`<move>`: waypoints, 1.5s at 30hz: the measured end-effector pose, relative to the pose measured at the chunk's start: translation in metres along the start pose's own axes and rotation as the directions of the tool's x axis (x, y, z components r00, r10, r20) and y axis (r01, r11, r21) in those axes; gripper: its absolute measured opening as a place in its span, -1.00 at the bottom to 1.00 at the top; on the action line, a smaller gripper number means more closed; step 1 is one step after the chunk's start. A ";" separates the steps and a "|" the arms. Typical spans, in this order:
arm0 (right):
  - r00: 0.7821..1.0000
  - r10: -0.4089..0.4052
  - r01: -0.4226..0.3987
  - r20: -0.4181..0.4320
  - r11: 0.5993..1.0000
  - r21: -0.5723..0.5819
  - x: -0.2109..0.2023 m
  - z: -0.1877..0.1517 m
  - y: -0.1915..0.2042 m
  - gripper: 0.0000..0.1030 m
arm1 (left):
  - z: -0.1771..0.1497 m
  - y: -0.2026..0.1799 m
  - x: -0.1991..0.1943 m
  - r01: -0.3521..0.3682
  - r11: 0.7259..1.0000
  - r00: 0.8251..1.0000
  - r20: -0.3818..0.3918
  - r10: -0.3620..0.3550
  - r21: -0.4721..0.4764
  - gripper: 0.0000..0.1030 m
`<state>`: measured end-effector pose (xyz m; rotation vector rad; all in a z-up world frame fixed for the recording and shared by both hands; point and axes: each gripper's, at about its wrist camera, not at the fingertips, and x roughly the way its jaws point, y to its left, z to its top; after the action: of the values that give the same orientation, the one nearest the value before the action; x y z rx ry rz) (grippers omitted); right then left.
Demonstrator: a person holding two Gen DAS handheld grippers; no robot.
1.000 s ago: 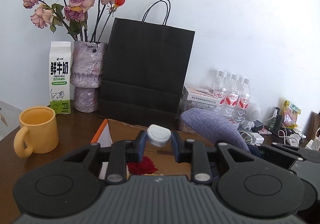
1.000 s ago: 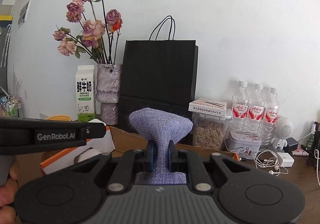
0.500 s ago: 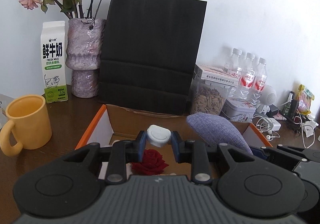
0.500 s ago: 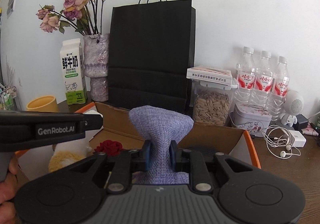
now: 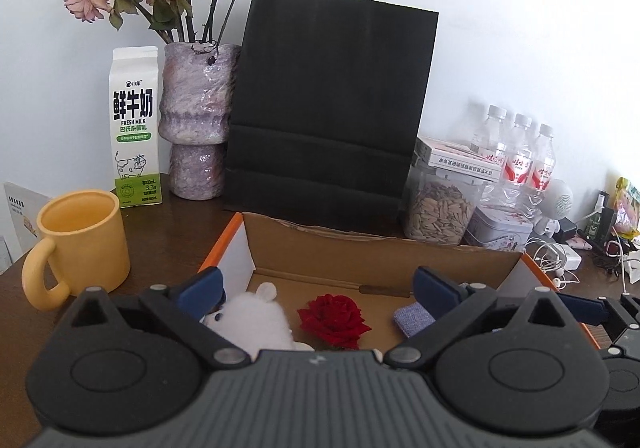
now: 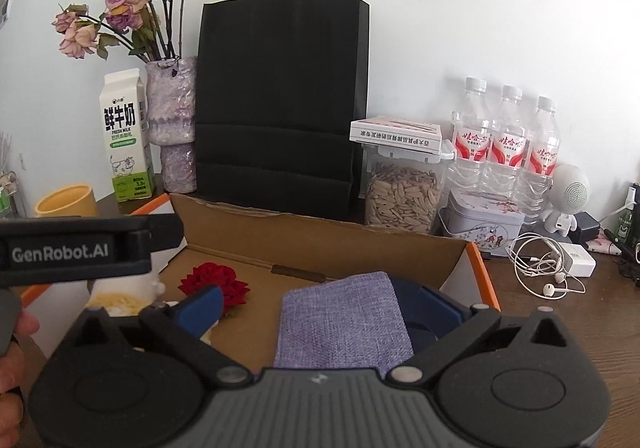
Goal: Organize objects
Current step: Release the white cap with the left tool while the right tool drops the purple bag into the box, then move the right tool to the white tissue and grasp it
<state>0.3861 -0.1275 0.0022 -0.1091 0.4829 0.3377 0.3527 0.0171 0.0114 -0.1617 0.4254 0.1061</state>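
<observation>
Both of your grippers stand wide apart over the cardboard box (image 5: 384, 252), and their jaws have just been opening. The left gripper (image 5: 316, 288) grips nothing: the white plush toy (image 5: 256, 318) lies on the box floor just below it, close to the left finger, with the red rose (image 5: 334, 316) beside it. The right gripper (image 6: 316, 306) is released too; the purple fabric pouch (image 6: 344, 322) lies flat between its spread fingers, inside the box, and neither pad appears to press on it.

The likely trouble comes as you pull back. The pouch sits right between the right fingers, so if you drag backward low, a finger may catch the cloth and haul it out or fold it over the box wall. Lift clear first. The same goes for the plush toy: its soft pile could snag on the left blue pad, and it would roll onto the rose.

Your two grippers are close together; the left one's side crosses the right wrist view, so swinging either sideways risks a knock. Behind the box stand a black paper bag (image 6: 280, 104) and a vase (image 5: 196, 120) of dried flowers, and a yellow mug (image 5: 80, 236) sits to the left. A forward push of the box could tip them.
</observation>
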 end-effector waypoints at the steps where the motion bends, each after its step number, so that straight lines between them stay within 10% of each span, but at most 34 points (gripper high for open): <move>1: 1.000 0.000 0.000 0.002 1.000 0.001 -0.001 0.000 0.000 1.00 | 0.000 0.000 0.000 -0.001 1.000 1.000 -0.001 0.001 0.000 1.00; 45: 0.995 0.024 -0.025 0.096 1.000 0.006 -0.122 -0.072 -0.026 1.00 | -0.057 0.016 -0.100 0.081 0.994 0.992 0.088 -0.087 0.074 1.00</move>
<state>0.2617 -0.2005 -0.0032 -0.0793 0.3904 0.3631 0.2371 0.0156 -0.0003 -0.1044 0.3306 0.0154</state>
